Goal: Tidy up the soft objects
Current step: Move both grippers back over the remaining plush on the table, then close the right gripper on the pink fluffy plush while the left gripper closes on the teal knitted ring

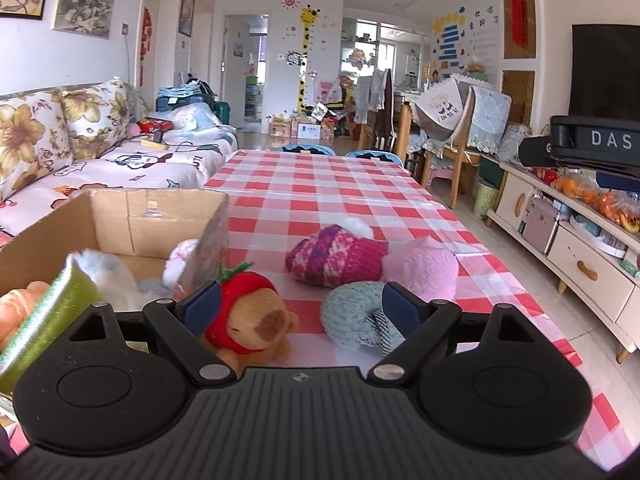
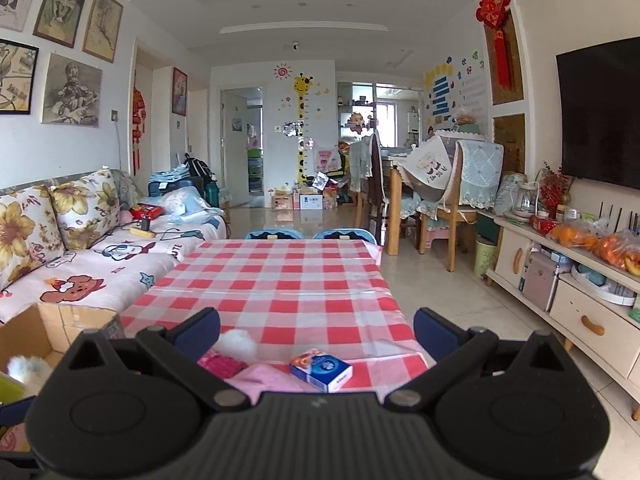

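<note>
A brown capybara toy (image 1: pixel 256 320) in a red strawberry hood is seen lying on the checked table, just beside the cardboard box (image 1: pixel 132 216). To its right, a light blue knit toy (image 1: pixel 352 312) is set, with a checked bit at its front. Behind that, a pink and purple knit hat (image 1: pixel 336 254) with a white pompom is laid on its side, touching a soft pink toy (image 1: pixel 424 266). Inside the open box, a white fluffy toy (image 1: pixel 108 276) and something orange (image 1: pixel 20 304) are kept.
</note>
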Tool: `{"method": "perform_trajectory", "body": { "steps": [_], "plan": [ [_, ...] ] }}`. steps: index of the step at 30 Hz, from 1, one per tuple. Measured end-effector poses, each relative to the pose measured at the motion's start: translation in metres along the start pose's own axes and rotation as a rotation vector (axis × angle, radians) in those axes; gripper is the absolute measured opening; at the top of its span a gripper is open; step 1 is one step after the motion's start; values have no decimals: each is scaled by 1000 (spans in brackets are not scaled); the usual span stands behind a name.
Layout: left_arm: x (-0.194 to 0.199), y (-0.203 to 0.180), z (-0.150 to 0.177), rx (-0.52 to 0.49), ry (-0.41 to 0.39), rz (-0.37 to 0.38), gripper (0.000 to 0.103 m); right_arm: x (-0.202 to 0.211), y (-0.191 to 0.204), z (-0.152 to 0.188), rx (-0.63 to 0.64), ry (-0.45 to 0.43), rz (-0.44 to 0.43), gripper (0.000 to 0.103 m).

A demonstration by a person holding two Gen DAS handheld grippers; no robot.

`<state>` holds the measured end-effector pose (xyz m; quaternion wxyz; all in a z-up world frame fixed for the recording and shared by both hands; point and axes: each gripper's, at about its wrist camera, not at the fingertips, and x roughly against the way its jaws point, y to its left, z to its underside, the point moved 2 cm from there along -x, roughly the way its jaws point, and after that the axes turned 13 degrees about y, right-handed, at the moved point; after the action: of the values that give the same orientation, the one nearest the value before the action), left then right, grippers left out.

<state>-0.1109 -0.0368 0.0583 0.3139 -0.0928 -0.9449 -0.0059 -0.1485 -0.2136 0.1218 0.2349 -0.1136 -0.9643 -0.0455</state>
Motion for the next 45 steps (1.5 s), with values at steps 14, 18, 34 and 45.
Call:
{"method": "perform_trajectory", "body": {
  "steps": [14, 18, 34, 45],
  "plan": [
    [-10, 6, 1, -48, 23, 18, 103, -11, -13, 1, -19, -9, 33, 102],
    [-14, 5, 1, -62, 27, 22, 103, -13, -15, 2, -19, -10, 44, 102],
    [-34, -2, 1, -106, 54, 9, 103, -65, -39, 17, -115, 178, -34, 102],
    [-66, -17, -3, -162, 84, 14, 103, -97, -24, 24, -152, 277, -257, 102]
  ]
}}
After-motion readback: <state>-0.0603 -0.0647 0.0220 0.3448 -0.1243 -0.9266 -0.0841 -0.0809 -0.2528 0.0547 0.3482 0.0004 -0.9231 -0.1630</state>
